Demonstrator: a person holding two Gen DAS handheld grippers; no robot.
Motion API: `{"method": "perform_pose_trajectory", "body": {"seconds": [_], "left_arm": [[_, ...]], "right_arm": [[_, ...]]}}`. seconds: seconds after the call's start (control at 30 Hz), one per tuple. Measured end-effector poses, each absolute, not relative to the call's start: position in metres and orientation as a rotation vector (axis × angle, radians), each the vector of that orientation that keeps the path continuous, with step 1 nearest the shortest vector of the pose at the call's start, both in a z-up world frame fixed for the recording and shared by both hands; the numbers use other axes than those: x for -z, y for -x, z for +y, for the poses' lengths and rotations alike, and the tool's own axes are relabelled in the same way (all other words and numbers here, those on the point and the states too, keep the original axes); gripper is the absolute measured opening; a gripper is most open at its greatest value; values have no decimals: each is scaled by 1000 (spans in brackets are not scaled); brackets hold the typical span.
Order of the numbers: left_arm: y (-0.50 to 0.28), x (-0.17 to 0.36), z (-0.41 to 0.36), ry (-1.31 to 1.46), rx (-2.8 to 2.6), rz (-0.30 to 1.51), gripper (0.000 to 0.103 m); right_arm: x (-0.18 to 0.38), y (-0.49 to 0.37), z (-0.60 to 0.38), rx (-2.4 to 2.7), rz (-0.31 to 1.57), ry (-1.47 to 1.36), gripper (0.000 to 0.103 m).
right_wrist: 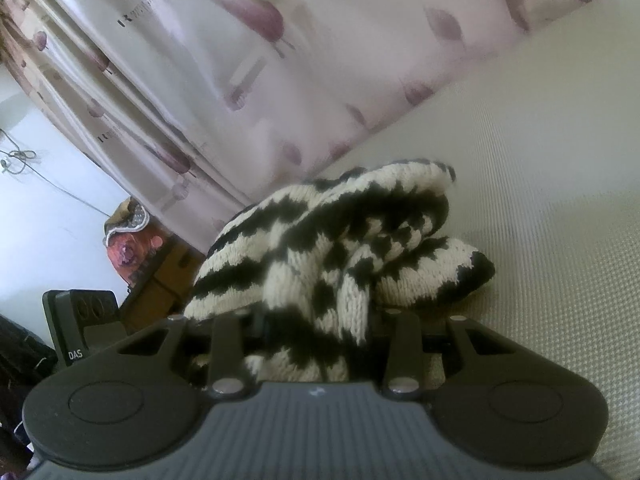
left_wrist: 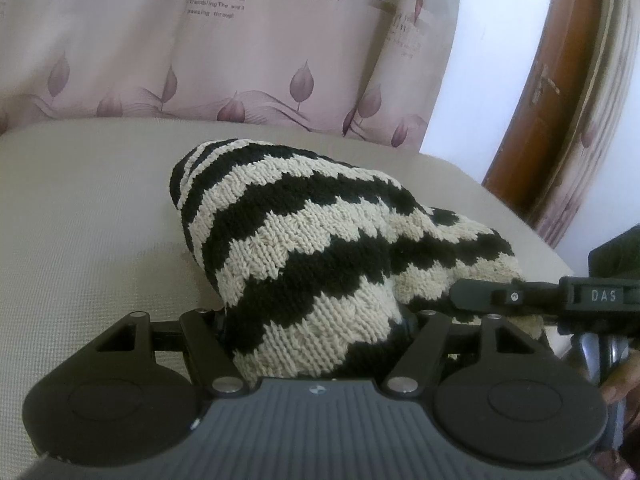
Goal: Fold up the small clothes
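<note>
A black-and-cream zigzag-striped knitted garment (left_wrist: 320, 248) lies bunched in a mound on the beige woven-textured counter (left_wrist: 88, 208), with its near end drawn up between the fingers of the left tool (left_wrist: 316, 320). That tool is closed on the knit, its fingertips buried in the fabric. The right tool (right_wrist: 316, 324) also grips a fold of the same garment (right_wrist: 344, 248), the wool filling the gap between its fingers. In the left view, the right tool reaches in from the side and touches the cloth. A pink curtain printed with purple leaves (left_wrist: 240, 48) hangs behind.
</note>
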State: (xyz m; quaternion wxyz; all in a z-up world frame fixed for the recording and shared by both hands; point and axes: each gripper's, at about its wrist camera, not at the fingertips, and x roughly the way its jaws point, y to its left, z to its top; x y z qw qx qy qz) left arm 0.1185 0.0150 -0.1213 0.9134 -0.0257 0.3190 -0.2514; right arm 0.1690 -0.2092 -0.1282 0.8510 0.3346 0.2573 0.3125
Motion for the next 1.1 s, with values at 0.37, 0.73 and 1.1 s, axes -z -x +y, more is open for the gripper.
{"method": "perform_pose_trajectory", "body": {"seconds": [0.37, 0.73, 1.1], "left_arm": [[-110, 143, 30, -23, 475, 568, 101], [-50, 135, 19, -87, 224, 313, 103], [-8, 102, 1, -102, 41, 228, 103]], "right_arm": [[149, -170, -204, -636, 572, -632, 44], [139, -131, -177, -455, 426, -318, 66], [113, -34, -151, -187, 123, -203, 95]]}}
